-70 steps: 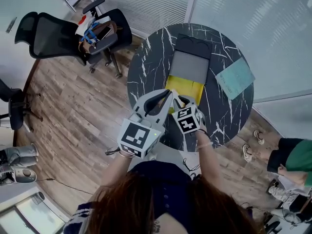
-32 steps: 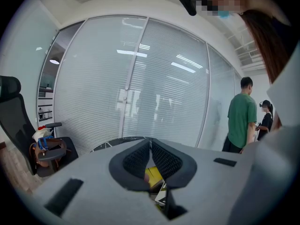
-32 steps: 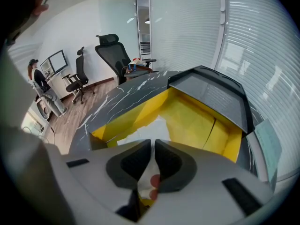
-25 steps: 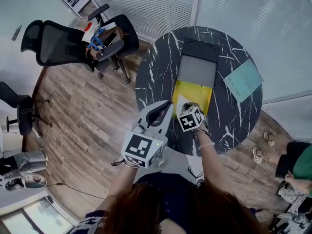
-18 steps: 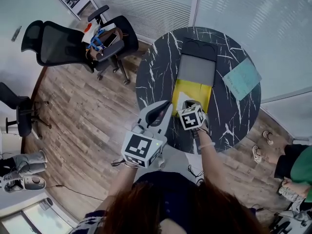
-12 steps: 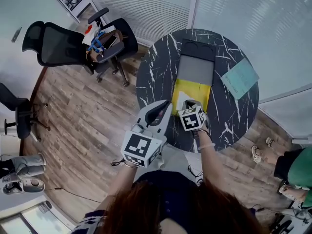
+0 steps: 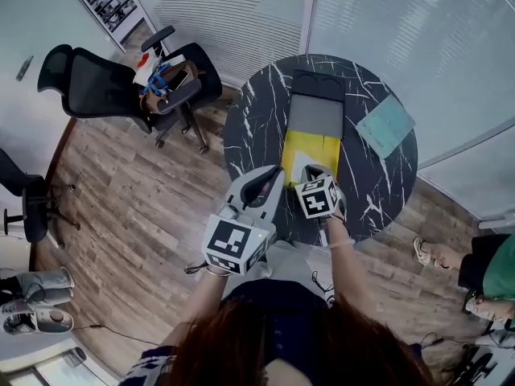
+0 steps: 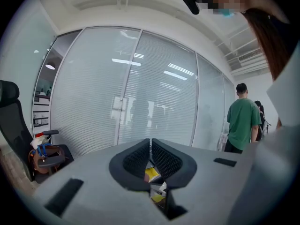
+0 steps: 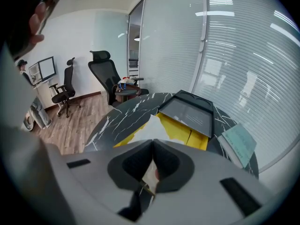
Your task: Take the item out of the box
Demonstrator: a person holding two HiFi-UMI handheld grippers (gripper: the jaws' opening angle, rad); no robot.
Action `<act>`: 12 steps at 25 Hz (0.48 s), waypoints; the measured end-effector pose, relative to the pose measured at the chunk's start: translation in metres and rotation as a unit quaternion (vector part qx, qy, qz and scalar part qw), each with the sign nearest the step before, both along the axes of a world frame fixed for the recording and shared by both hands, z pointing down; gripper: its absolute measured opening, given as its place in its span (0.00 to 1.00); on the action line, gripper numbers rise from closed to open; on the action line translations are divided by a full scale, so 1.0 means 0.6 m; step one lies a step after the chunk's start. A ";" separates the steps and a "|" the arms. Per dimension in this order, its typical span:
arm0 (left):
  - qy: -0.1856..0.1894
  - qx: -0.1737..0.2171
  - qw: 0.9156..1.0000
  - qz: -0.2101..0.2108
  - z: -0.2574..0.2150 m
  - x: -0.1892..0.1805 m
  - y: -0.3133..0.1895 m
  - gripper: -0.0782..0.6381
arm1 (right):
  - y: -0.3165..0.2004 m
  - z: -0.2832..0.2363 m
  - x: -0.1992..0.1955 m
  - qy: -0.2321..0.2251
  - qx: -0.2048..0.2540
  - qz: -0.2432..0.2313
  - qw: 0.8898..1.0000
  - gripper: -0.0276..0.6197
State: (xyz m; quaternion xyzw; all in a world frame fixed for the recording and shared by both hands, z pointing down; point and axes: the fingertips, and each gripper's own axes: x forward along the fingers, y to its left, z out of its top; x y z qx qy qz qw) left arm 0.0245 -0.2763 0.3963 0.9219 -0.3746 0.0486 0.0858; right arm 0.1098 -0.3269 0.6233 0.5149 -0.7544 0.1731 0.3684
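**Item pinched, not yet clear of the box**

I see the round, dark marbled tabletop [image 7: 257, 111] carrying the open yellow box [image 7: 312, 143]. A black lid with a grey inside [image 7: 315, 112] lies touching the box's far end, and a teal booklet [image 7: 385, 125] lies well apart to the right. My left hand-held gripper [image 7: 272, 177] hovers just beside the box's near left corner. Its jaws are pressed together on nothing that I can make out, and it is tilted up toward the glass wall. My right hand-held gripper [image 9: 151, 143] is clamped on the white item [image 9: 150, 124], a thin sheet or pouch that lies over the near end of the box. I judge the grasp done; lifting the item clear and setting it down is what is left
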 end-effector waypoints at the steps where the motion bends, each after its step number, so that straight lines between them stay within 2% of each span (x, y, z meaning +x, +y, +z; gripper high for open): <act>1: 0.001 0.003 1.000 0.002 -0.003 -0.002 0.004 0.15 | 0.003 -0.004 0.000 0.001 0.004 0.002 1.000 0.08; 6: 0.006 0.014 1.000 0.010 -0.018 -0.012 0.023 0.15 | 0.018 -0.030 0.001 0.006 0.022 0.015 1.000 0.08; 12: 0.011 0.023 0.999 0.021 -0.030 -0.025 0.047 0.15 | 0.034 -0.061 -0.007 0.024 0.049 0.009 0.998 0.08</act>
